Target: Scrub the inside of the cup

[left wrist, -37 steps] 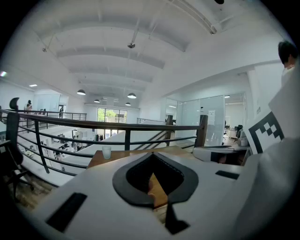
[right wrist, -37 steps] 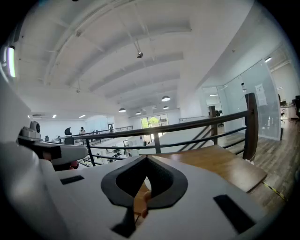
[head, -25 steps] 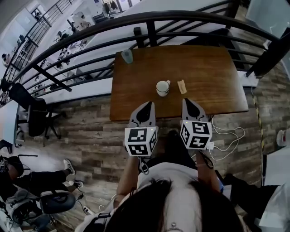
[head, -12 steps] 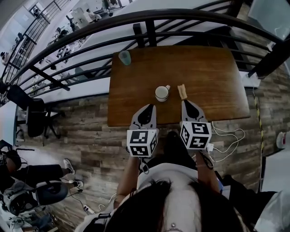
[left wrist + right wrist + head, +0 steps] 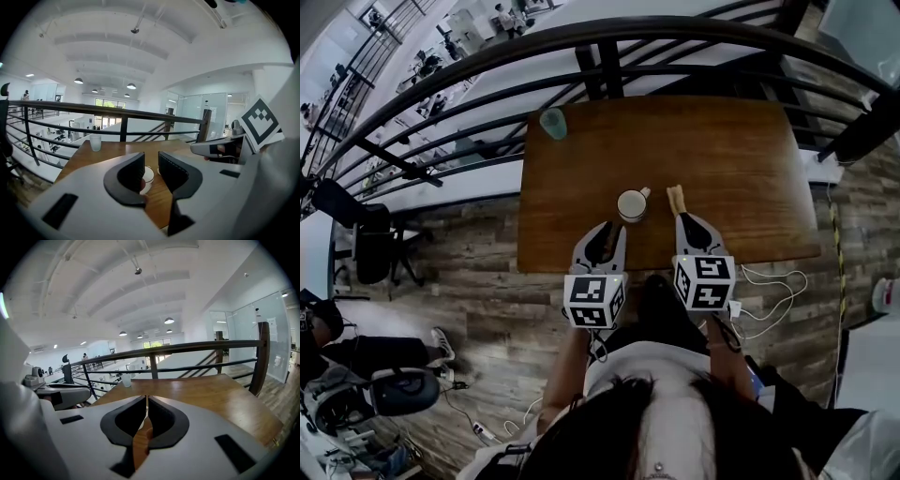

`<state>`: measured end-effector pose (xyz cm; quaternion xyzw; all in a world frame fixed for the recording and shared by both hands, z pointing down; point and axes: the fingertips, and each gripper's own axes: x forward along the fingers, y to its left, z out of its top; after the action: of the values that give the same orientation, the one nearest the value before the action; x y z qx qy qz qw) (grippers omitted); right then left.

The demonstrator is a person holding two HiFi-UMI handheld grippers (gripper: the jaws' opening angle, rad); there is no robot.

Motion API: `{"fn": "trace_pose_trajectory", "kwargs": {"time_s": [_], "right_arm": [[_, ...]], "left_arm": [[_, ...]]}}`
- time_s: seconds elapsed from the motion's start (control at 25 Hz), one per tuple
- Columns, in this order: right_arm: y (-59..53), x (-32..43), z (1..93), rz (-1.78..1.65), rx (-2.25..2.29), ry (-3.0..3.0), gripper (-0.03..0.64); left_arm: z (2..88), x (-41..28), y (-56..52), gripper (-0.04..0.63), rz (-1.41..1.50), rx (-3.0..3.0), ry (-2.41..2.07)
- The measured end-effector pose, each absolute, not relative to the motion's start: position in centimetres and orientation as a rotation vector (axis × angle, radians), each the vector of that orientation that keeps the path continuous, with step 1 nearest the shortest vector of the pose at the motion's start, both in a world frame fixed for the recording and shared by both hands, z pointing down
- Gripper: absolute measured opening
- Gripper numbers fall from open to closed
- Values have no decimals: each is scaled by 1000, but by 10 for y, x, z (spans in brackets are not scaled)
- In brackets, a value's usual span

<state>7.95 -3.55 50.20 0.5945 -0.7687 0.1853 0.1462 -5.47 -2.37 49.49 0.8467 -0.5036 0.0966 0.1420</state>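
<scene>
Cup [image 5: 631, 204] is sitting upright near the desk's [image 5: 722, 150] front edge, a tan scrubbing pad [image 5: 677, 198] just beside it. Left gripper [image 5: 605, 231] is lining up on the cup, jaws just opening slightly and empty, probably to steady it. Right gripper [image 5: 686, 221] is facing the pad, jaws closed and empty.

floor [image 5: 478, 281]: grey wood planks | railing [image 5: 93, 108]: black metal | ceiling [image 5: 140, 61]: white, round lamps [image 5: 131, 86]
</scene>
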Motion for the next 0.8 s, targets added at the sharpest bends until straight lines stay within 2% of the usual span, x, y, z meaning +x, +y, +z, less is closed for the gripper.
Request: {"fn": "trace_pose_trajectory", "kwargs": {"time_s": [0.8], "right_arm": [[-86,104,574,636,1572,-2142,41]], "left_arm": [[564,-41,-68,177,339,2354,-1455]]}}
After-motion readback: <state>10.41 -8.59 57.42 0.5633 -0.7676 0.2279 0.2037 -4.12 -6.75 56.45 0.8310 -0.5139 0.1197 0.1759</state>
